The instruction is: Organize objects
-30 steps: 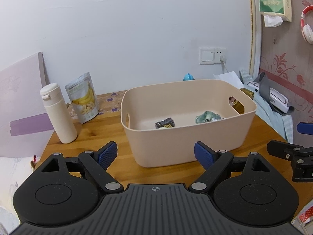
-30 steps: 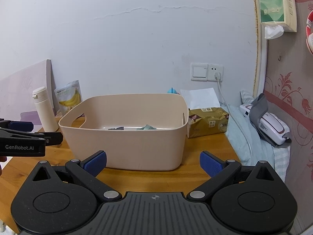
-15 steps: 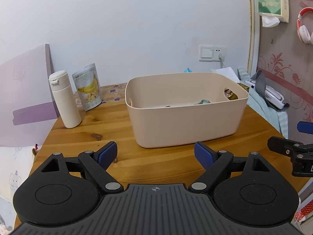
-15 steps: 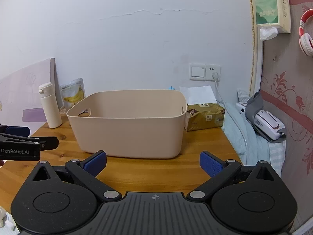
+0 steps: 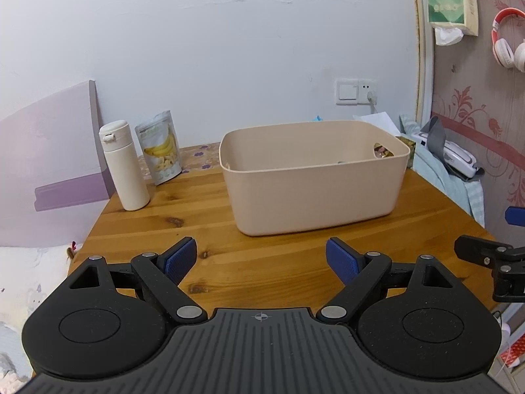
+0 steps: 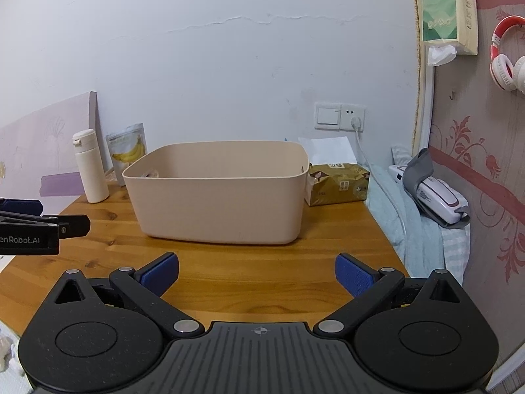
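Note:
A beige plastic bin (image 5: 315, 193) stands on the wooden table (image 5: 203, 229); it also shows in the right wrist view (image 6: 220, 207). Its contents are mostly hidden by the near wall. A white bottle (image 5: 124, 167) and a banana snack pouch (image 5: 160, 151) stand left of the bin. My left gripper (image 5: 261, 259) is open and empty, low over the table's near edge. My right gripper (image 6: 257, 274) is open and empty, to the right of the left one, in front of the bin.
A gold tissue pack (image 6: 338, 184) lies right of the bin. A blood pressure monitor (image 6: 433, 193) rests on blue cloth at the right. A purple board (image 5: 49, 161) leans at the left. A wall socket (image 6: 339, 116) with a cord is behind.
Both grippers have pulled back and down from the bin, so the bin looks smaller and its inside is hidden. Both stayed open.

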`<state>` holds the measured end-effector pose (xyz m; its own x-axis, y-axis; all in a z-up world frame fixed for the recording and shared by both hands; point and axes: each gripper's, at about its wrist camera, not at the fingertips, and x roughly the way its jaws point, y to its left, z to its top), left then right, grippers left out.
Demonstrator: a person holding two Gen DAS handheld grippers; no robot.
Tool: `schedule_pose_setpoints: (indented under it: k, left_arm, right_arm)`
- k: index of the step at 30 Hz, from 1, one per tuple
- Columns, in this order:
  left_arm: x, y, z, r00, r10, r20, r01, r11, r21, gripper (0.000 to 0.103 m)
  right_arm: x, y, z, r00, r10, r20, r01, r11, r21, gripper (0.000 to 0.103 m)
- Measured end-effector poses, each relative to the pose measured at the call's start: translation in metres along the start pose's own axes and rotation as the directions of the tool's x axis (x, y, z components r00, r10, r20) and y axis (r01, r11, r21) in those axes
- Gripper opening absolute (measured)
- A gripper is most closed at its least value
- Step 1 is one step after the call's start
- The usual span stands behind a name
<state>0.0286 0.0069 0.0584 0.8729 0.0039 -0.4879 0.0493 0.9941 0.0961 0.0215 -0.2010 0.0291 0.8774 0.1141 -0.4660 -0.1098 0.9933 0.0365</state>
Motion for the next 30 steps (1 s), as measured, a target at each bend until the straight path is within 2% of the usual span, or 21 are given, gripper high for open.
schedule_pose_setpoints:
  k: [17, 30]
  left_arm:
    - [-0.018, -0.001, -0.031, 0.999, -0.010, -0.039, 0.010, 1.000, -0.003, 0.088]
    - [-0.026, 0.004, -0.043, 0.998, -0.022, -0.057, 0.021, 1.000, -0.021, 0.088]
  right_arm:
    - [-0.027, 0.009, -0.021, 1.000, -0.013, -0.012, 0.013, 1.000, -0.017, 0.103]
    - [-0.039, 0.009, -0.035, 1.000, 0.007, -0.026, -0.007, 1.000, 0.002, 0.103]
